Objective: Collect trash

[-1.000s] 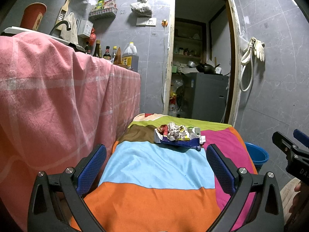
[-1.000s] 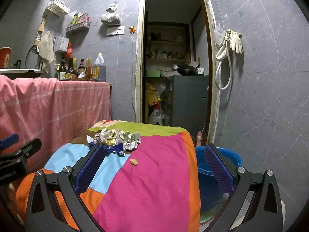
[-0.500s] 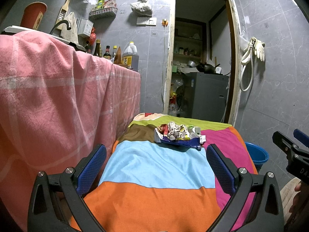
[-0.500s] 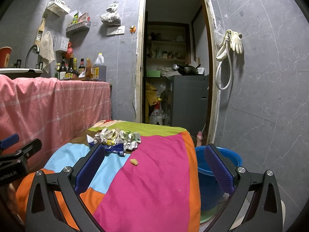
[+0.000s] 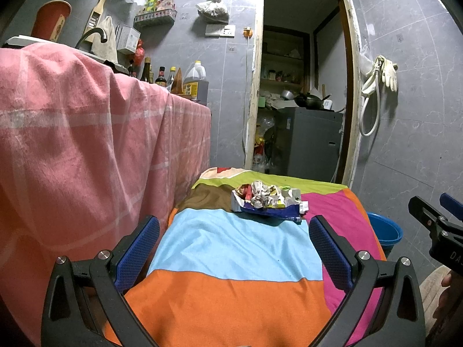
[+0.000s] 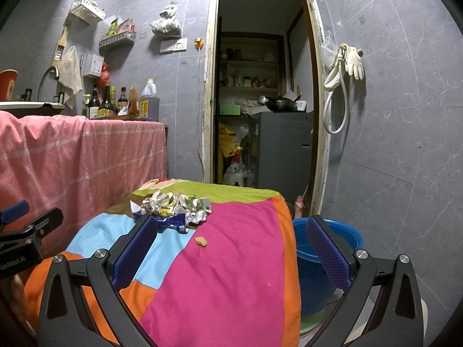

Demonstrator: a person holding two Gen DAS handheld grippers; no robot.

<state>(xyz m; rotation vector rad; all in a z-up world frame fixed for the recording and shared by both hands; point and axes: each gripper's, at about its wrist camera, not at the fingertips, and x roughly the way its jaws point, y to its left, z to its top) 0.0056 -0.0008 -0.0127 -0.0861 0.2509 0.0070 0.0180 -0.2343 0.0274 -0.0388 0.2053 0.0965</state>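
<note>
A pile of crumpled wrappers lies on a blue snack bag at the far end of a table covered with a colourful striped cloth. The pile also shows in the right wrist view. A small yellow crumb lies on the pink stripe. A blue bucket stands on the floor right of the table; it also shows in the left wrist view. My left gripper is open and empty over the near end of the table. My right gripper is open and empty, to its right.
A counter draped in pink cloth stands close on the left, with bottles and a red cup on top. An open doorway lies beyond the table. Gloves and a hose hang on the right wall.
</note>
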